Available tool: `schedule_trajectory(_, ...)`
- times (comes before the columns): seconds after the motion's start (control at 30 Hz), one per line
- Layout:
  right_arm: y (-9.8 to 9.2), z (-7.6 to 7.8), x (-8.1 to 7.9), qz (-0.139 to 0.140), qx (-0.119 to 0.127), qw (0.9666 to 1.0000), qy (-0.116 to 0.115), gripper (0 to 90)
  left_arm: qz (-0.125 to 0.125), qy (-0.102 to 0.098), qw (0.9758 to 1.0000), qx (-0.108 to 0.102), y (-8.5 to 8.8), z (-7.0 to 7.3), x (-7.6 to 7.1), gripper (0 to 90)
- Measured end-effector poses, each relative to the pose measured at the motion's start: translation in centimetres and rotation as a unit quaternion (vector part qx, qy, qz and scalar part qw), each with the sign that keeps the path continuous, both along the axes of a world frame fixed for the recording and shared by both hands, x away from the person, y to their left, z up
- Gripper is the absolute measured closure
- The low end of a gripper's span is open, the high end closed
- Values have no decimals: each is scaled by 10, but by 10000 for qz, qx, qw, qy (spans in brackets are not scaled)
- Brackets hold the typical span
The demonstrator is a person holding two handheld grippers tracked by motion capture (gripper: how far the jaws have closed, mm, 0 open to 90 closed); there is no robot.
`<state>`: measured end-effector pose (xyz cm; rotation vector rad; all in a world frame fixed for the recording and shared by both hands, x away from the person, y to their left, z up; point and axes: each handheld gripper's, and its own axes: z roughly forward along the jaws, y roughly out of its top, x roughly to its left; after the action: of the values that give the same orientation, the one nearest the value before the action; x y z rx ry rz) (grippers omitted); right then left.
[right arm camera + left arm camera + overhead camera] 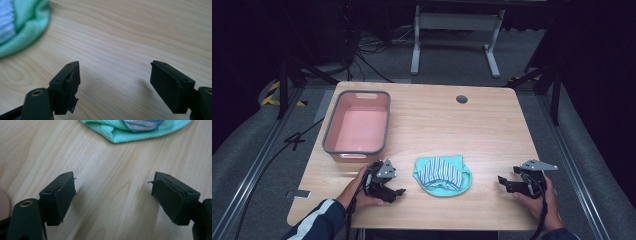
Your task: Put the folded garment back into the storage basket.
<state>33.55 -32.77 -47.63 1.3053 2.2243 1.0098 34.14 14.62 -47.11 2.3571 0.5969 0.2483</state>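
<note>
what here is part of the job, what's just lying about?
In the job:
- folded green and striped cloth, between the two grippers
- left hand-held gripper, open
- right hand-held gripper, open

Lying about:
- pink tub, apart from the cloth
- white frame on the floor behind the table

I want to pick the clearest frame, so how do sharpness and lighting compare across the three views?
High view: the light wooden table is evenly lit, the surrounding room dark, the whole picture somewhat soft. Left gripper view: black tongs and wood grain sharp, the mint-green folded cloth with blue stripes slightly soft at the top edge. Right gripper view: tongs sharp, the cloth blurred at upper left, faint shadow beside the right pad.
</note>
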Motion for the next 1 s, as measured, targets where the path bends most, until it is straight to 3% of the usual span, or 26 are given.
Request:
schedule_trajectory(0.1,16,9,-3,275,32,9996,-107,284,173,-183,9997,-39,-6,6,0,229)
schedule_trajectory(0.17,27,12,-3,425,19,9990,-148,295,308,-361,9988,97,-12,9,1,267)
schedule_trajectory(0.2,31,12,-3,456,20,9988,-152,301,326,-339,9989,16,-16,11,3,265)
schedule_trajectory(0.5,74,15,6,933,-80,9955,-153,331,404,-219,9989,-90,-38,10,15,273)
schedule_trajectory(0.63,93,15,11,1122,-200,9933,-192,365,471,-373,9981,-146,-46,11,20,286)
schedule_trajectory(0.9,119,12,23,1290,-404,9906,-198,386,437,-309,9985,-148,-61,7,27,289)
schedule_trajectory(1.0,127,12,27,1340,-362,9902,-166,384,465,-267,9984,-201,-62,4,32,282)
